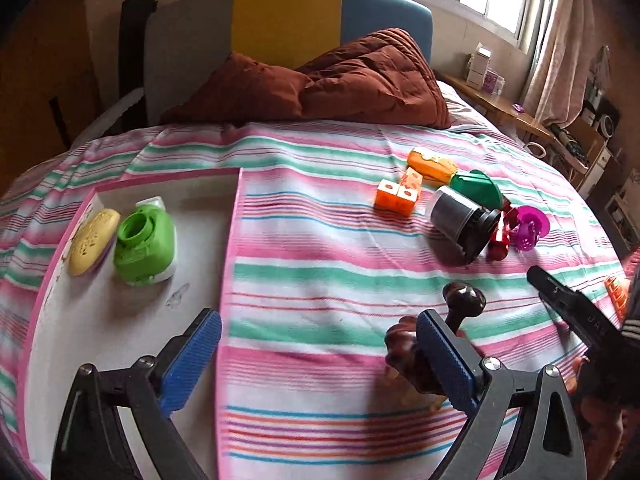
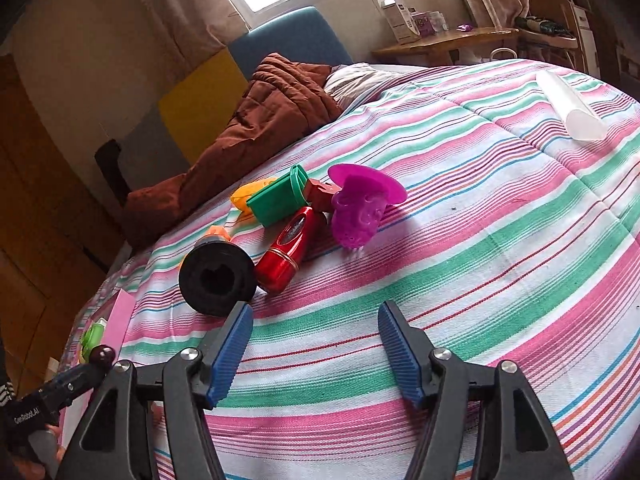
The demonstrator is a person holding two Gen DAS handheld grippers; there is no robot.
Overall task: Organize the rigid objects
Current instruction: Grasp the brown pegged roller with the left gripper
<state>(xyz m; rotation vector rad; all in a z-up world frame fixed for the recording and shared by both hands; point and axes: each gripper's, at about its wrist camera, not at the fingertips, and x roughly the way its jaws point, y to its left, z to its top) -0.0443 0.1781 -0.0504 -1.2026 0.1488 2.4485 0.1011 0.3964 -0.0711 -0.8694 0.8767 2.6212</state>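
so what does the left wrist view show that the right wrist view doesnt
Only the left wrist view: the inside of the pink-rimmed tray, with a yellow oval piece, and the orange blocks. Only the right wrist view: a clear plastic cup lying apart on the bedspread. Both show the black jar, the purple strainer toy, the green cup and the dark wooden piece.
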